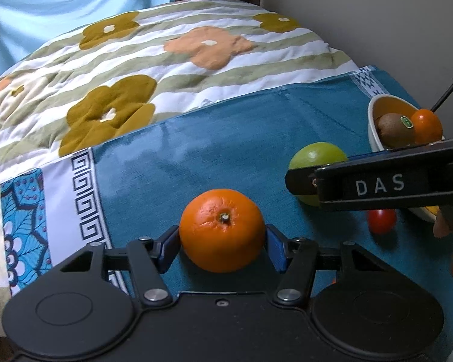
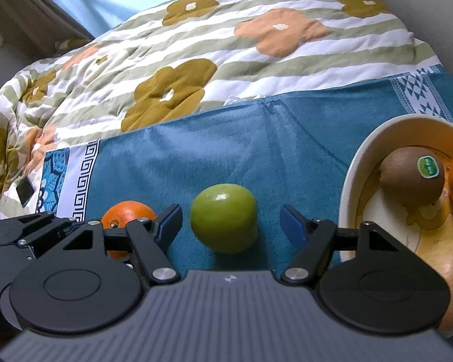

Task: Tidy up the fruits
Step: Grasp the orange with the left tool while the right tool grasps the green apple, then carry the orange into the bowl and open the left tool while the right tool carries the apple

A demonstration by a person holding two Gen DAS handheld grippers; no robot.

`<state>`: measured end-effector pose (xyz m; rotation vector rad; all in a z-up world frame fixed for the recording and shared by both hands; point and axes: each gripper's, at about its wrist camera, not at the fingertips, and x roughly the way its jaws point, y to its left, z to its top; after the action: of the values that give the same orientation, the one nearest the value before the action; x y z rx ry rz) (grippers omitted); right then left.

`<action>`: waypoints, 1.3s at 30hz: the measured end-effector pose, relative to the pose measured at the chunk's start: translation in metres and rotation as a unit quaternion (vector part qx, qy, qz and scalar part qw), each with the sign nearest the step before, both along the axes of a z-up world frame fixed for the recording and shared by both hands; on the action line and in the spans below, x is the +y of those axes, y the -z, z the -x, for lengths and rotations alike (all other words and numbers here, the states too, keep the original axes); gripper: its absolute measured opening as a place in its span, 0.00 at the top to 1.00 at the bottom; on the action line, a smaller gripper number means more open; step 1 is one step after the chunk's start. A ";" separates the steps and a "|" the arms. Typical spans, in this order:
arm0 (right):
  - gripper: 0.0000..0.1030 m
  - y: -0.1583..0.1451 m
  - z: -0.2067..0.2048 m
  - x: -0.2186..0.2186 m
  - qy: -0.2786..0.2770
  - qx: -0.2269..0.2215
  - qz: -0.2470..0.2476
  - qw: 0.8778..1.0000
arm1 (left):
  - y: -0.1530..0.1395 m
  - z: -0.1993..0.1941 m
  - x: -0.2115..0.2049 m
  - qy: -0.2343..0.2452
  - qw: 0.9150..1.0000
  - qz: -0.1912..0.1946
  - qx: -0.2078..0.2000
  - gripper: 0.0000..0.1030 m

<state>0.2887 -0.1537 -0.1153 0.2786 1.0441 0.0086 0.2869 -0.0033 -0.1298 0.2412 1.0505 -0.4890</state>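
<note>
— What have your left jaws got?

— My left gripper (image 1: 222, 242) is clamped on the orange (image 1: 222, 230), a pad against each side, down on the teal cloth (image 1: 211, 150).

— And the right?

— My right gripper (image 2: 230, 221) stands apart around the green fruit (image 2: 223, 217), gaps both sides. The bowl (image 2: 351, 181), kiwi (image 2: 410, 178) inside, sits just right of those jaws.
</note>
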 end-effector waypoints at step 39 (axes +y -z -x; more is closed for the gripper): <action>0.37 -0.073 0.070 -0.027 -0.070 -0.087 0.007 0.994 | -0.094 0.087 -0.003 -0.122 0.989 0.016 -0.088 0.39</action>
<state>0.2187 -0.1808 -0.0420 0.1886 0.8877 0.1490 0.2001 -0.0062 -0.0361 0.1228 0.8856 -0.2590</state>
